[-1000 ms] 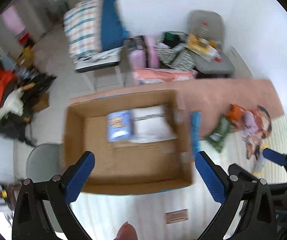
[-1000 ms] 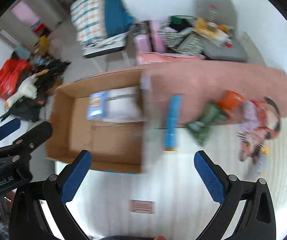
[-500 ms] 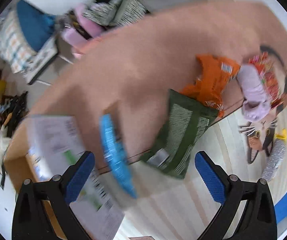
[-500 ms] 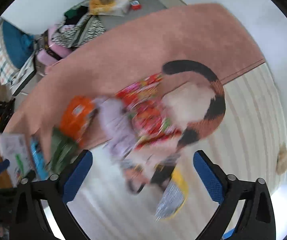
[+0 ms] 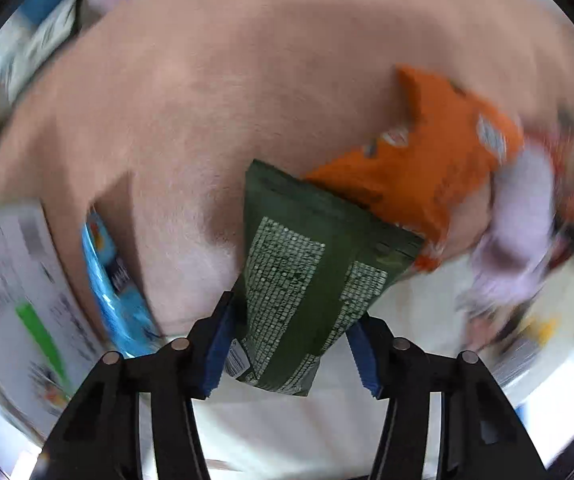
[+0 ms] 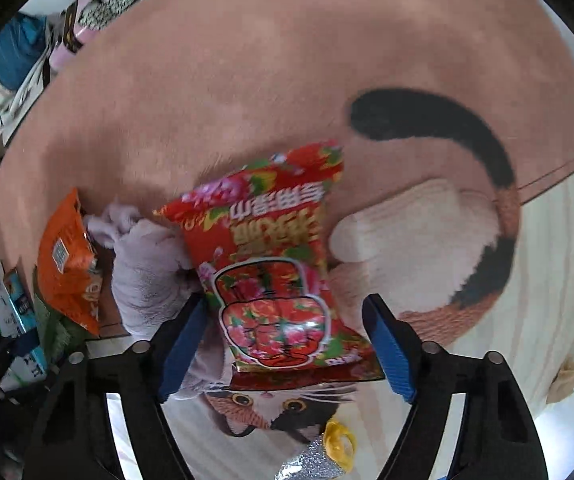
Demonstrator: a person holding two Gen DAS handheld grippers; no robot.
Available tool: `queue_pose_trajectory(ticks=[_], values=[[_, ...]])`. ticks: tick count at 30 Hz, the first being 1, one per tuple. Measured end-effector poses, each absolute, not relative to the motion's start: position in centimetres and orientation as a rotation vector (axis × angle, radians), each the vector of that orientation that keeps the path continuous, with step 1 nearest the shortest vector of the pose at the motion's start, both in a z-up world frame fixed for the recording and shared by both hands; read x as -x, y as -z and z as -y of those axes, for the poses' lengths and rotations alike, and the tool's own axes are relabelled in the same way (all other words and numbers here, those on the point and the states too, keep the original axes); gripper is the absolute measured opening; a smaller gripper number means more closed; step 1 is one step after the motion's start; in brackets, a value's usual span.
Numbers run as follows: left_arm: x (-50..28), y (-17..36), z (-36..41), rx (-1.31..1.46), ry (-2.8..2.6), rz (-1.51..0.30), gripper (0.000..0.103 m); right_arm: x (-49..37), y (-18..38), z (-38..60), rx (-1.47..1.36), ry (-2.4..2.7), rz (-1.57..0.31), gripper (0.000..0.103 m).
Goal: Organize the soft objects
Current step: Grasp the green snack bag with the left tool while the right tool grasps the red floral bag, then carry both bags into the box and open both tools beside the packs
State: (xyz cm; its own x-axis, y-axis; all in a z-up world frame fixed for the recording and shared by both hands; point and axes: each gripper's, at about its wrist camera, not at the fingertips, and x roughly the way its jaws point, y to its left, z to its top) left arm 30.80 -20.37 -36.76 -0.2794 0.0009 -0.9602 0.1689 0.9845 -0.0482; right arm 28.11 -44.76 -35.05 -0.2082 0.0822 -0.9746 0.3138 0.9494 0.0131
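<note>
Two-handed approach to soft packets on a pink rug (image 5: 215, 92). The left gripper (image 5: 291, 344) stood with its fingers parted to either side of the green packet (image 5: 307, 280); the left pad appeared to touch the packet's edge, the right pad stood just clear. The right gripper (image 6: 287, 344) straddled the red floral packet (image 6: 275, 272), fingers wide and not pressing it. An orange packet (image 5: 431, 160) lay partly under the green one, and a lilac cloth (image 6: 147, 264) lay against the red one. Judged risks: closing across a slack, slippery packet could let it buckle and slide out; the neighbouring cloth or orange packet might be pinched or dragged along.
</note>
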Motion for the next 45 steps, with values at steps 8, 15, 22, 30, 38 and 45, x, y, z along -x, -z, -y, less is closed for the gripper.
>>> queue_pose_trajectory(ticks=[8,15,22,30,38,45], values=[[-30.2,38.2,20.3,-0.162,0.176,-1.859,0.055,-28.6,35.0,44.6,-0.198,0.247,-1.768,0.052],[-27.6,36.4,18.9,-0.110,0.168,-1.769,0.030,-26.2,33.0,45.9,-0.264,0.278,-1.725,0.047],[-23.9,30.5,16.8,-0.034,0.236,-1.642,0.029,-23.1,25.9,45.2,-0.338,0.258,-1.591,0.047],[-22.9,20.6,8.3,0.065,0.258,-1.497,0.029,-19.7,15.6,32.3,-0.364,0.060,-1.447,0.047],[-23.5,16.9,-8.2,0.100,0.078,-1.462,0.029,-20.1,14.0,11.1,-0.365,-0.195,-1.442,0.047],[-26.4,21.7,-19.5,0.120,-0.067,-1.536,0.029,-20.8,20.1,-1.1,-0.307,-0.198,-1.562,0.047]])
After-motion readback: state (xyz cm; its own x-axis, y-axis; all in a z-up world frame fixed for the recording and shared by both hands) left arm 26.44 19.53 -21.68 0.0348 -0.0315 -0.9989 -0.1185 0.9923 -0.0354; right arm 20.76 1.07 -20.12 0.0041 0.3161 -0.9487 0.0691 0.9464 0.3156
